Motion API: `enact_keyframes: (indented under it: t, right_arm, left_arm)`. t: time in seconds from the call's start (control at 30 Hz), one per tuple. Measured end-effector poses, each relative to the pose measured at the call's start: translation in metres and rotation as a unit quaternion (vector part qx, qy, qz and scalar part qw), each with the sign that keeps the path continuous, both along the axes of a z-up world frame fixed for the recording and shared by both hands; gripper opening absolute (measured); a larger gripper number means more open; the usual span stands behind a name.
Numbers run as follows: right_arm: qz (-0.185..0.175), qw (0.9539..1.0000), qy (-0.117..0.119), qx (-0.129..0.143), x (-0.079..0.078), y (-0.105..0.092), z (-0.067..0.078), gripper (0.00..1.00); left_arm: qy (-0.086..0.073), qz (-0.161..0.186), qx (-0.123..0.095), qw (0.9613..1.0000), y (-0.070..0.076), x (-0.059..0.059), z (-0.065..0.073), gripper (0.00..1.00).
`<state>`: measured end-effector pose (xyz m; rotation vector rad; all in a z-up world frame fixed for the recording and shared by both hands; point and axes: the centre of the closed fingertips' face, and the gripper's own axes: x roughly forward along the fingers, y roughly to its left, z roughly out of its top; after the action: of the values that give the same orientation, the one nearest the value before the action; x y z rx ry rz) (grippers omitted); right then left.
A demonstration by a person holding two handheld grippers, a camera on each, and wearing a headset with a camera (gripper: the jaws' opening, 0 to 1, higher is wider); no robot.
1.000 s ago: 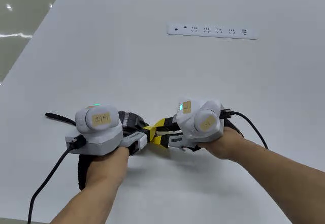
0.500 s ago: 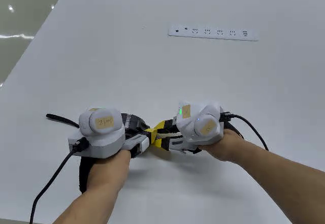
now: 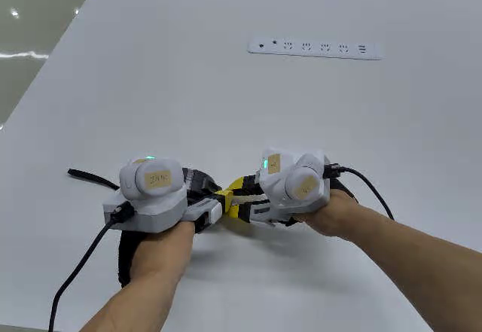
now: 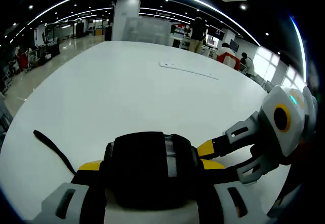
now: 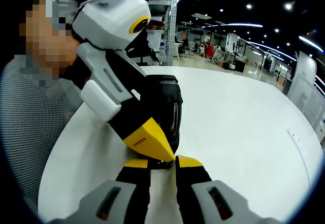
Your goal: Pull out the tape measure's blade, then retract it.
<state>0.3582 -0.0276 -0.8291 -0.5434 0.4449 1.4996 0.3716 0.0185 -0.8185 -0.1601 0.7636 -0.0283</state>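
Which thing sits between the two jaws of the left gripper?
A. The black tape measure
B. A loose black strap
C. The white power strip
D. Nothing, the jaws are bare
A: in the left gripper view, the left gripper has its two yellow-tipped jaws on either side of the black tape measure, pressed against its case.

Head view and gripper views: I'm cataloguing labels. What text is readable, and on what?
Tan stickers on left gripper and right gripper: handwriting, too blurred to read.
Left gripper's yellow pad: tiny dark print, unreadable.
White power strip: markings unreadable.
Black tape measure: no print visible.
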Motion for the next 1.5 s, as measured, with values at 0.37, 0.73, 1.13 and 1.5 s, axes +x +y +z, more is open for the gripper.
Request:
enact_keyframes:
  t: [0.37,0.73,1.13,1.5]
  right_arm:
    - [-0.009,0.9999,0.002,-0.009,0.004,-0.008,-0.002,0.21]
    - [-0.026,0.9996,0.004,-0.011,0.005,-0.023,0.002,0.26]
    - [-0.061,0.9980,0.008,-0.014,0.006,-0.054,0.003,0.30]
    - [-0.087,0.9960,0.005,-0.018,0.005,-0.087,0.007,0.34]
  left_arm:
    - [-0.001,-0.002,-0.012,0.9999,-0.001,-0.001,0.000,0.71]
    - [-0.004,-0.021,0.001,0.9998,0.005,-0.005,0.006,0.72]
    - [-0.004,-0.057,0.013,0.9983,0.009,-0.010,0.009,0.72]
    - [0.008,-0.108,0.011,0.9941,0.013,-0.017,0.004,0.73]
